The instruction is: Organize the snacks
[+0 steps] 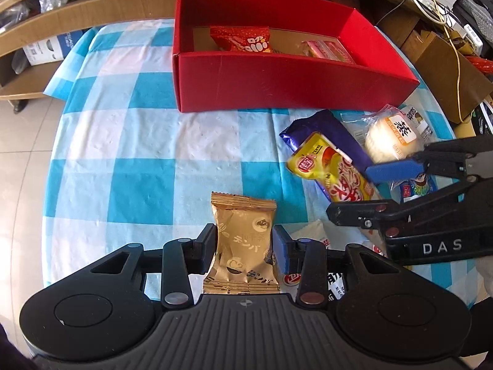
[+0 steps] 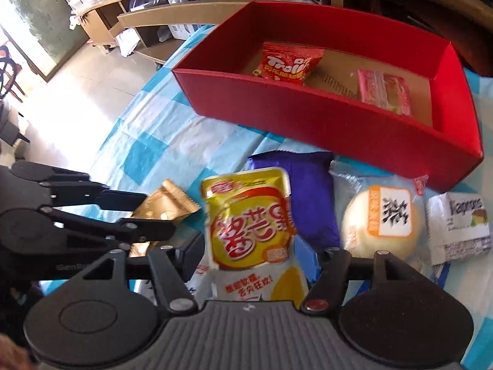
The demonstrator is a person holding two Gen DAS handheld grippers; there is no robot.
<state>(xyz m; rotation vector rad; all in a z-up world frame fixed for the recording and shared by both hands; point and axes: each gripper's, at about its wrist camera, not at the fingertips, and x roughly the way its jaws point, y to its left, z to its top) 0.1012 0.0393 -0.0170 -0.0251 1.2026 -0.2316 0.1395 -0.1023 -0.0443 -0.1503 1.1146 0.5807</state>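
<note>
Above the checked cloth, left gripper (image 1: 243, 246) pinches the light, crinkly gold packet (image 1: 242, 243) mid-body; right gripper (image 2: 257, 259) gapes around the yellow pouch (image 2: 249, 219).

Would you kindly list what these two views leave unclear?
- Right wrist view: whether the right gripper presses the yellow packet; motion blur.
- Left wrist view: white packets behind the left gripper, mostly hidden.
- Both views: red box floor along its near wall, hidden.

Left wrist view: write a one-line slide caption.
Left gripper clamps a gold snack packet before the red box.
</note>
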